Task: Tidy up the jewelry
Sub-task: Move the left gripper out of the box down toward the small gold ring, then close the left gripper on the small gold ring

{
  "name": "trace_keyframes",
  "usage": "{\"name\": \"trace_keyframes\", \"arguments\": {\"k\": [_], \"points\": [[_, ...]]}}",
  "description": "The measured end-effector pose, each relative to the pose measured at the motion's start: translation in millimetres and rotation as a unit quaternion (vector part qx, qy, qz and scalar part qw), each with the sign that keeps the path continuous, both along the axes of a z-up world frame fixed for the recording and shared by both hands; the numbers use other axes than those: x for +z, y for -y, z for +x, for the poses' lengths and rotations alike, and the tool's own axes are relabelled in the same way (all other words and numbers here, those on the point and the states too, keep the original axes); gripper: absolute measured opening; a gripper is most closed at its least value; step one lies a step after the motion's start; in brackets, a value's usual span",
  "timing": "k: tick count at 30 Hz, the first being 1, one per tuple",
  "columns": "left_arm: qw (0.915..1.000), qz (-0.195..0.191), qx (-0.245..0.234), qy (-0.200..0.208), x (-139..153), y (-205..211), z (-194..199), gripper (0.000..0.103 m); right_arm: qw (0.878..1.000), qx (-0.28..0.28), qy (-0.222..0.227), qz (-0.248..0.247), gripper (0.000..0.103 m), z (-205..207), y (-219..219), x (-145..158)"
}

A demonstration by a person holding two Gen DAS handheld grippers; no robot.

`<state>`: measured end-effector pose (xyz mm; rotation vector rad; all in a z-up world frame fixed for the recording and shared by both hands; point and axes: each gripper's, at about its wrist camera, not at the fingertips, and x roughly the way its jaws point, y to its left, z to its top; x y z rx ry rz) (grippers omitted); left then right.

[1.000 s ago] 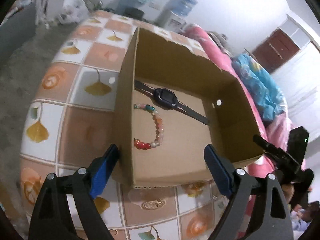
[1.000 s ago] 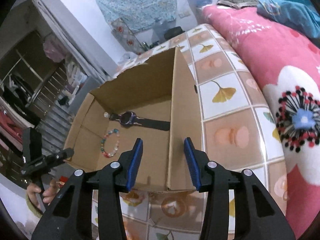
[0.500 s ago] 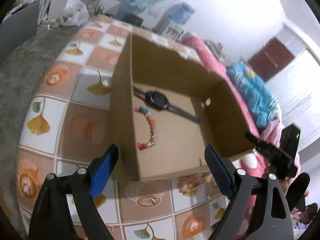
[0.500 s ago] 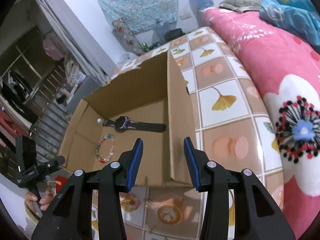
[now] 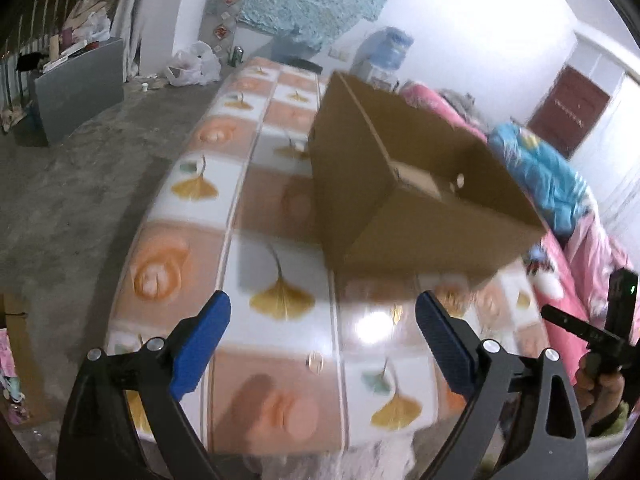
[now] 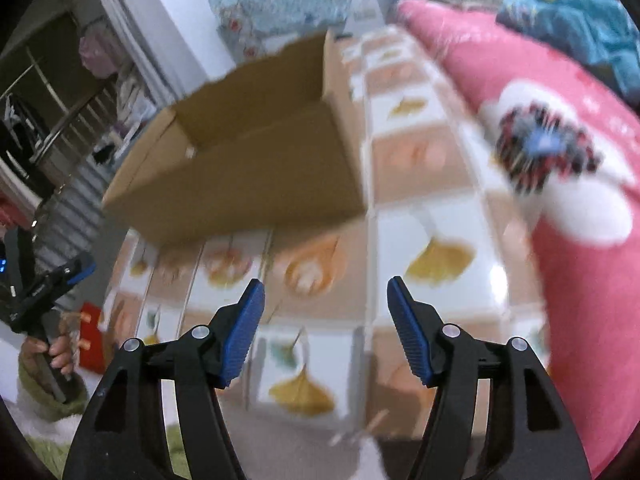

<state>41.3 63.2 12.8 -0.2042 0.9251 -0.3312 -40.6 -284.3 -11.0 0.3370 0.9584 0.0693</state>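
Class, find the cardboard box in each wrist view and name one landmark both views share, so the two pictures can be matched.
Left wrist view: the cardboard box sits right of centre on the tiled table, beyond the open left gripper.
Right wrist view: the box sits left of centre, beyond the open right gripper.
Shared landmark: the pink floral blanket, at the right edge in both views.

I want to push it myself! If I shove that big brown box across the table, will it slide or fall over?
The cardboard box would probably slide: it sits low and wide on the glossy tiled table. It looks like thin cardboard with an open top, so it is likely light, and its walls may flex under a push.
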Motion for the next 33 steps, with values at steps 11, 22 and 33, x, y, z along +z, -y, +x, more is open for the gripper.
{"name": "trace_keyframes", "arguments": {"k": [11,22,33], "points": [[0.9919,0.11,-0.064,-0.006,-42.7,30.8,-27.0,0.054,0.998,0.05,-0.027,0.018,0.037,-15.2,-47.8,-29.1],[0.9825,0.164,-0.089,0.0,-55.5,42.0,-24.4,0.02,0.998,0.058,-0.024,0.02,0.036,-7.5,-52.9,-26.7],[0.979,0.173,-0.106,0.018,-55.3,52.6,-20.8,0.01,0.998,0.058,-0.025,0.025,0.035,-1.4,-53.3,-28.3]]}}
